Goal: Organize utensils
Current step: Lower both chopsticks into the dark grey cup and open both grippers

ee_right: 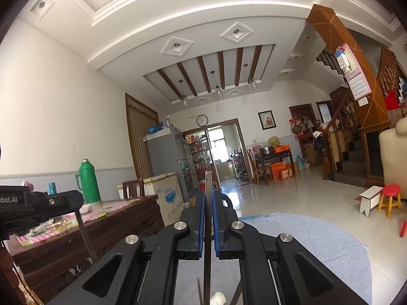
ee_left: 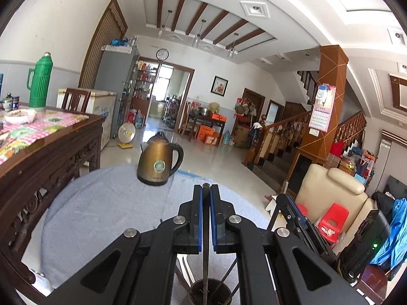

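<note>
In the left wrist view my left gripper (ee_left: 206, 186) is shut on a thin dark utensil (ee_left: 205, 261). It runs straight down to a dark round utensil holder (ee_left: 198, 291) under the gripper, where several other sticks lean. In the right wrist view my right gripper (ee_right: 208, 193) is shut on a flat grey metal utensil handle (ee_right: 208, 178), whose tip rises above the fingers. Part of the right gripper (ee_left: 292, 211) shows at the right of the left view. The left gripper (ee_right: 51, 200) shows at the left of the right view, with its utensil (ee_right: 85, 231) hanging below it.
Both grippers are over a round table under a grey-blue cloth (ee_left: 101, 203). A bronze kettle (ee_left: 159, 162) stands at its far edge. A dark wooden table (ee_left: 51, 157) with a green thermos (ee_left: 39, 81) is to the left. A cream armchair (ee_left: 330, 193) and a red stool (ee_right: 390, 198) are to the right.
</note>
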Demonstrator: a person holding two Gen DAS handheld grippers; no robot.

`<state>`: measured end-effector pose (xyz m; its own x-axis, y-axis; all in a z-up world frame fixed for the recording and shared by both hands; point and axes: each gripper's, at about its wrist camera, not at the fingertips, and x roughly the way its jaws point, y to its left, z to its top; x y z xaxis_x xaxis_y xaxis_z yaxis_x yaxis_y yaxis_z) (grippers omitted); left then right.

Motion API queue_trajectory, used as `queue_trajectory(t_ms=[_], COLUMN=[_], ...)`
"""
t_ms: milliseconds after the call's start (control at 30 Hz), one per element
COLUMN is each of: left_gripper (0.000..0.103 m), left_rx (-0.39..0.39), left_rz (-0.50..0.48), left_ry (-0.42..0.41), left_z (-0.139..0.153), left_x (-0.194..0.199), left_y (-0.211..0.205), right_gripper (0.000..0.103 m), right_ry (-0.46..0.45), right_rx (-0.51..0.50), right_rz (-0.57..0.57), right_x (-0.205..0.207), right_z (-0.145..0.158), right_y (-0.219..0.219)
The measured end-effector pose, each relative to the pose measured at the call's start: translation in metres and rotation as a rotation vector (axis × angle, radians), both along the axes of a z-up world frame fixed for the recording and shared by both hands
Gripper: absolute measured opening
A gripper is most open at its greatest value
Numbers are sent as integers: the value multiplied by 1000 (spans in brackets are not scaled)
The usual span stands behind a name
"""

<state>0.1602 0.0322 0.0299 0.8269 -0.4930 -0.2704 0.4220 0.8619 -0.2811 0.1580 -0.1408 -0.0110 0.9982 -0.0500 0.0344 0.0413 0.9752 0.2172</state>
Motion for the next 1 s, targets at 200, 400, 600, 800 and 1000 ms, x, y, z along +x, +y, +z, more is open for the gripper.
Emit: queue_trajectory(t_ms=[200,400,600,800,1000], left_gripper=[5,5,5,5,6], left_rx=[1,24,57,66,69], left_rz=[11,7,-9,-6,-11], left_ry=[20,28,52,91,116], left_z=[-12,-18,-28,-37,-42], left_x=[-2,-8,-14,-12,-9], left_y=[1,-1,-3,0,-1], right_gripper=[7,7,7,7,7], right_ry=[23,48,88,130,168], right_rx=[-20,-5,6,13,31], right_rz=[-4,-7,-2,-8,-9], right_x=[-5,-15,-23,-22,-14], right_z=[-11,-21,-28,-34,-41], right_y=[-5,-13,-23,-28,-32])
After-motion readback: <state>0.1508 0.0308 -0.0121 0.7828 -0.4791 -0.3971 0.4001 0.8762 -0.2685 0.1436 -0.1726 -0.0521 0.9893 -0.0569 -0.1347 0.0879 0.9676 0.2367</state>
